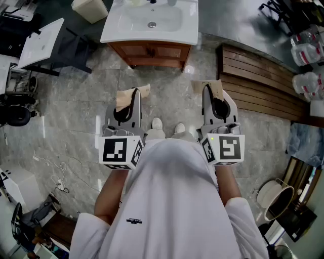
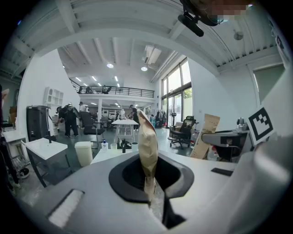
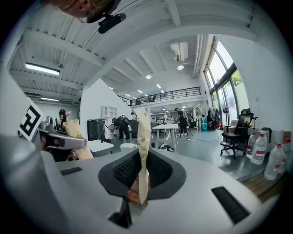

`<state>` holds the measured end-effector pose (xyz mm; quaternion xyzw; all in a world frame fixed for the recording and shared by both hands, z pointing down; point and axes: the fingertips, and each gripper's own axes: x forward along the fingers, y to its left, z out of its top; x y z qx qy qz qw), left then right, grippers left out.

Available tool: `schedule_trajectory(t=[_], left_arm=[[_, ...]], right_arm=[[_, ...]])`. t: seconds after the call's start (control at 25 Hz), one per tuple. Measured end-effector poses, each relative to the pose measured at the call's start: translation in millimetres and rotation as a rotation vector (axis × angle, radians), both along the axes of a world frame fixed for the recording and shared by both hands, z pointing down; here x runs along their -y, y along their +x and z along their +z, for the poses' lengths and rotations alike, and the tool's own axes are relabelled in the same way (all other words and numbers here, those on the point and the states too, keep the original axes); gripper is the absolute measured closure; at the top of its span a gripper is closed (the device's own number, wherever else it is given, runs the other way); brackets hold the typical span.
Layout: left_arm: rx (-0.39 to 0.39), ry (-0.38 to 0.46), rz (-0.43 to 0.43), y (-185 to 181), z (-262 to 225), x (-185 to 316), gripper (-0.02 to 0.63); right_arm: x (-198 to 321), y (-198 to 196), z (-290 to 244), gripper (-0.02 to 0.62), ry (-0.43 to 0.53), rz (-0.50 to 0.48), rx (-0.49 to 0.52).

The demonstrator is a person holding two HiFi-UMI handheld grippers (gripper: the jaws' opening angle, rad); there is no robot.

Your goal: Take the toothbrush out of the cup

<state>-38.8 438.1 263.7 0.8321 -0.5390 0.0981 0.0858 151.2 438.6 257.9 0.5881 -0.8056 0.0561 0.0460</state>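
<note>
I stand a step back from a white washbasin on a wooden cabinet. Both grippers are held out level in front of me, side by side and short of the basin. My left gripper has its tan-taped jaws pressed flat together with nothing between them, as the left gripper view shows. The right gripper is likewise shut and empty. In the left gripper view, a small bottle and cup-like things stand on the basin's top. They are too small to make out a toothbrush.
A white bin stands left of the basin, with a white table further left. A slatted wooden bench runs along the right, water bottles beyond it. Cables lie on the marble floor at lower left.
</note>
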Motion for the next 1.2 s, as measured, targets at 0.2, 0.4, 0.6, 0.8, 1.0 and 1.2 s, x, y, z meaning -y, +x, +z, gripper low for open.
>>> schedule_trajectory(t=[0.2, 0.4, 0.6, 0.8, 1.0, 1.2], left_arm=[[0.002, -0.007, -0.005, 0.2, 0.9, -0.6, 0.592], [0.001, -0.015, -0.002, -7.6, 2.8, 3.0, 0.592], [-0.018, -0.021, 0.006, -28.3, 5.4, 11.9, 0.592], [-0.039, -0.033, -0.001, -58.2, 13.0, 18.4, 0.592], [-0.063, -0.047, 0.006, -87.7, 19.2, 33.5, 0.592], [-0.083, -0.048, 0.002, -110.9, 24.4, 46.3, 0.592]], right_arm=[[-0.8, 2.2, -0.6, 0.571, 0.001, 0.002, -0.013], [0.5, -4.2, 1.4, 0.570, 0.007, 0.005, -0.002], [10.5, -23.2, 1.7, 0.569, -0.001, 0.010, -0.011], [18.3, -44.5, 8.7, 0.569, -0.020, 0.025, -0.010], [32.0, -67.8, 7.0, 0.569, -0.017, 0.057, -0.033], [46.7, -92.3, 6.4, 0.569, -0.011, 0.064, -0.060]])
